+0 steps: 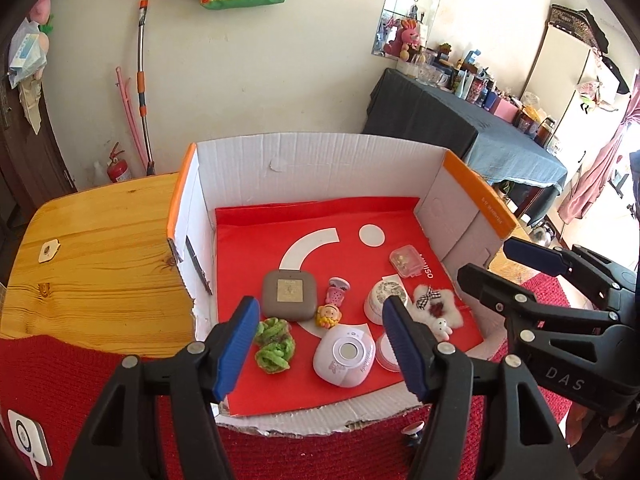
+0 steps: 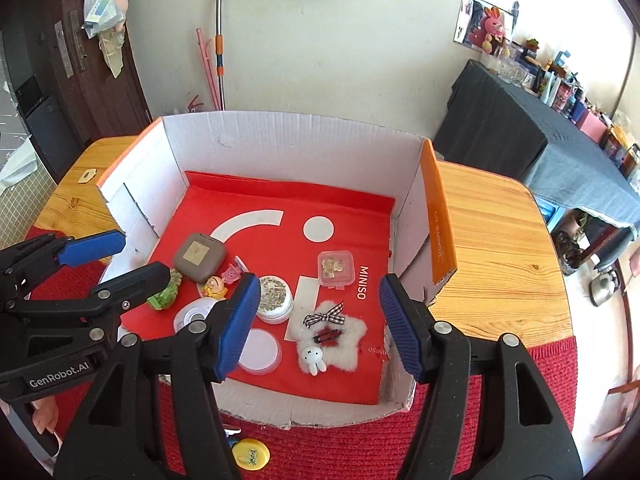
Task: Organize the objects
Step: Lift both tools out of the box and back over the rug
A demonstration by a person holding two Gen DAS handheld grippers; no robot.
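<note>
A white cardboard box (image 1: 320, 168) with orange edges, lined with a red bag (image 2: 240, 196), holds several small items. Among them are a brown square case (image 1: 289, 294), a green scrunchie (image 1: 274, 346), a round tin (image 2: 274, 294), a fluffy white star clip (image 2: 332, 340), a clear bead box (image 2: 337, 268) and a white lid (image 2: 258, 350). My left gripper (image 1: 320, 304) hangs open above the box's near left part, nothing between its pads. My right gripper (image 2: 320, 284) is open too, above the tin and star clip, holding nothing. Each gripper shows in the other's view (image 1: 490, 260) (image 2: 142, 256).
The box sits on a wooden table (image 2: 492, 240) with a red knitted mat (image 1: 60, 380) under its near edge. A yellow disc (image 2: 250, 454) lies on the mat in front of the box. A white square device (image 1: 28, 436) lies at the near left.
</note>
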